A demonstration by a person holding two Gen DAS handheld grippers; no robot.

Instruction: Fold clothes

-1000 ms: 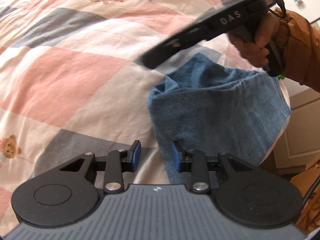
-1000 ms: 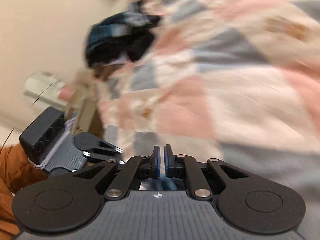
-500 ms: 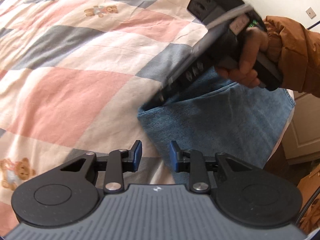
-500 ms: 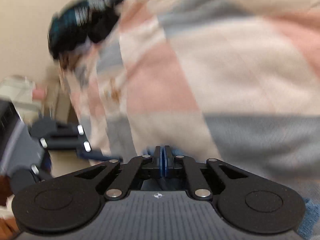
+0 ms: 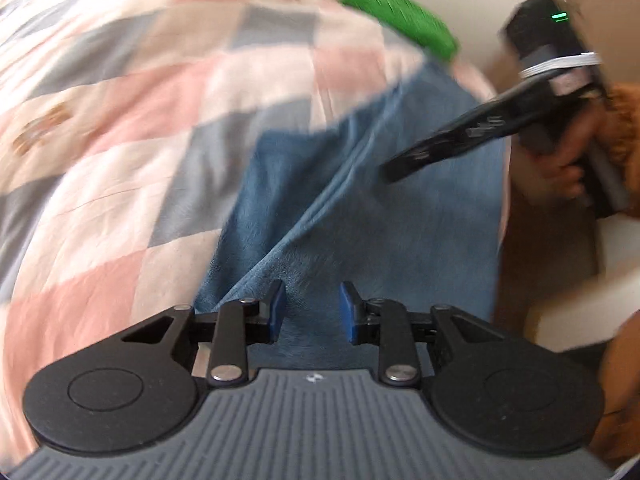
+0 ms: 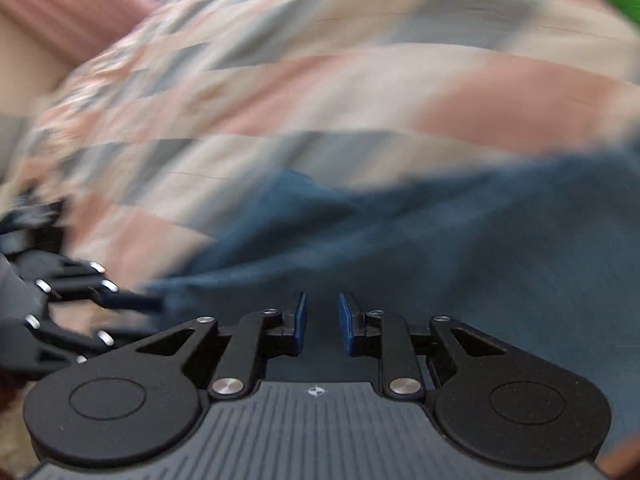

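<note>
Left fingers: left gripper (image 5: 310, 312) spread wide, blue pads (image 5: 277, 312) apart, nothing between them; blue fabric right under the tips, can't tell if touching.
Right fingers: right gripper (image 6: 322, 322) spread too, narrower gap than the left, pads (image 6: 299, 322) clear of each other, nothing pinched.
Garment: blue denim-like garment (image 5: 360, 208) lies on the bed near its edge, a diagonal fold ridge running from near the left gripper's tips up and away. In the right wrist view it fills the lower right (image 6: 420, 248).
Bed cover: checked quilt (image 5: 120, 112) in pink, grey and cream with small brown motifs, under and beyond the garment.
Right tool from left view: black body angled down over the far part of the garment, held by a hand (image 5: 568, 160) with an orange-brown sleeve (image 5: 624, 120).
Left tool from right view: its linkage shows at the left edge, next to the garment's near corner.
Other: green item (image 5: 396, 20) at the far edge of the quilt.
Image quality: both views motion-blurred, fine detail lost.
</note>
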